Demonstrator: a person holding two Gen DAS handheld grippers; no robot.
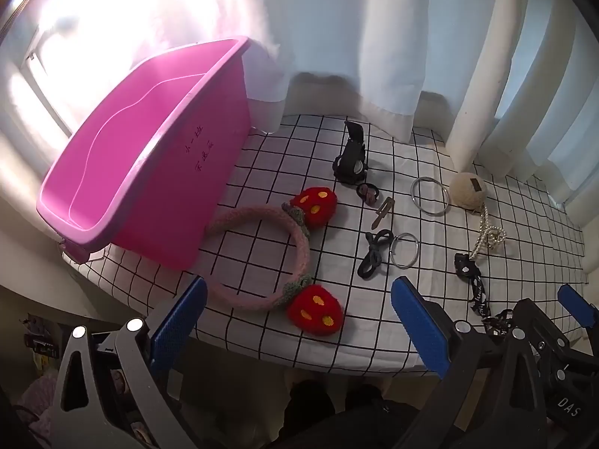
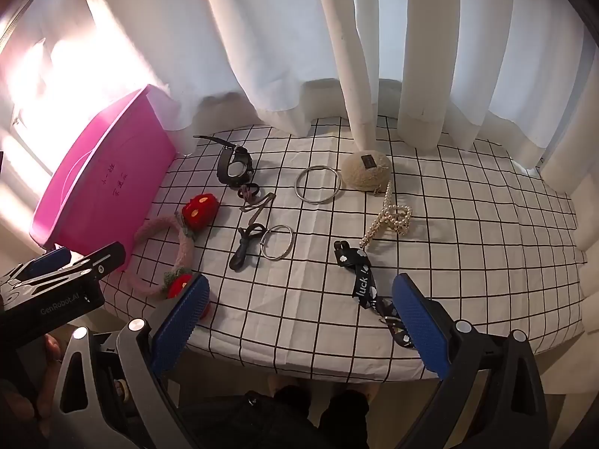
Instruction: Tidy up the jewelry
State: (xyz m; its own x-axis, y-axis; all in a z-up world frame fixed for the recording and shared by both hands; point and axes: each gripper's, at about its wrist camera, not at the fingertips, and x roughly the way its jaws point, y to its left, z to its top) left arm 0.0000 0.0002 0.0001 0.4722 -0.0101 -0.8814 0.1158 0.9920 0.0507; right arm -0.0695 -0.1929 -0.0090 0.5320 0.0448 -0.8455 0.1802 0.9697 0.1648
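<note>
Blue-padded fingers [image 1: 179, 321] of the left gripper [image 1: 299, 321] are standing wide apart at the bottom of the left wrist view, holding nothing and hovering over the near edge of the counter [image 1: 486, 194], which is wearing a white cloth with a black grid. Just beyond them a pink fuzzy headband [image 1: 284, 258] with two red strawberries is lying, its far end touching the pink bin [image 1: 157, 172] that is sitting on the left of the counter. Further right, a black watch [image 1: 352, 157], a small hair tie [image 1: 368, 192], a brown clip [image 1: 383, 211], a black cord tie [image 1: 372, 252], a small metal ring [image 1: 404, 250], a larger pair of bangles [image 1: 429, 196], a cream fluffy ball [image 1: 468, 189], a pearl clip [image 1: 488, 237] and a black "luck" strap [image 1: 477, 295] are spreading across the cloth. The right gripper [image 1: 572, 303] is showing at the lower right edge.

Turning to the right wrist view, the right gripper [image 2: 301, 308] is also holding its fingers [image 2: 421, 321] wide and empty, above the near edge of the counter [image 2: 486, 262]. The strap [image 2: 361, 277] is lying between them, with its near end beside the right finger. The headband [image 2: 176, 258] is partly hiding behind the left finger, and the bin [image 2: 112, 183] is sitting at the far left. The left gripper [image 2: 48, 262] is entering from the left, with a hand [image 2: 26, 381] below it.
</note>
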